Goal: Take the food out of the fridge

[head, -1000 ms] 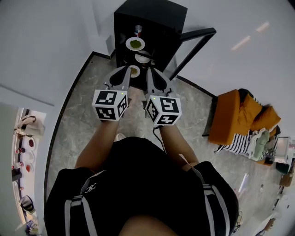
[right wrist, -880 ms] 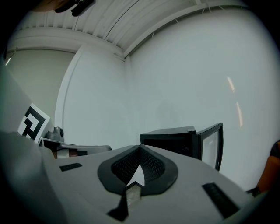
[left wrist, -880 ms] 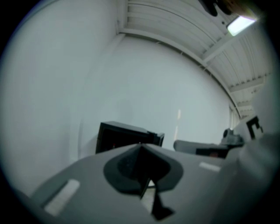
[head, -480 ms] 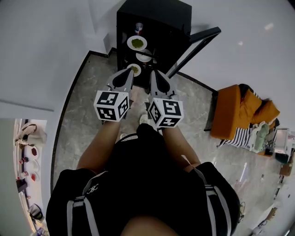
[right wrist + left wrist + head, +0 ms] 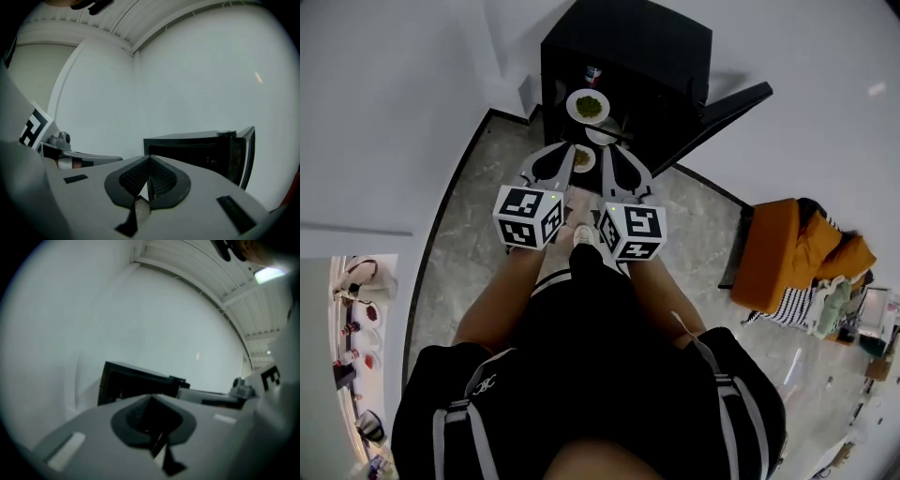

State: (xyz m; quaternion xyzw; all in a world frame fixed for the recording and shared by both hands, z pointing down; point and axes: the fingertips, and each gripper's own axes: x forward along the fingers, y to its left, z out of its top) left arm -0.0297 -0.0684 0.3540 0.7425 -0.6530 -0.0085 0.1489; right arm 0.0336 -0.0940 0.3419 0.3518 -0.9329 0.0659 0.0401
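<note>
**Fridge is open, nothing's out yet**

Nearest in, the left gripper (image 5: 561, 155) and right gripper (image 5: 614, 155) are held out side by side, each with its jaws pressed together on nothing. Just past the tips sits the black fridge (image 5: 628, 47), its door (image 5: 727, 111) swung wide to the right. I'd call the opening part done and all the fetching left. All the food sits inside on the shelves. Lowest is a small plate of food (image 5: 580, 158), with another white plate (image 5: 602, 137) above it that I can't make out. Higher up comes a plate of green food (image 5: 588, 106), then a small can-like thing (image 5: 592, 74) right at the back.
</note>
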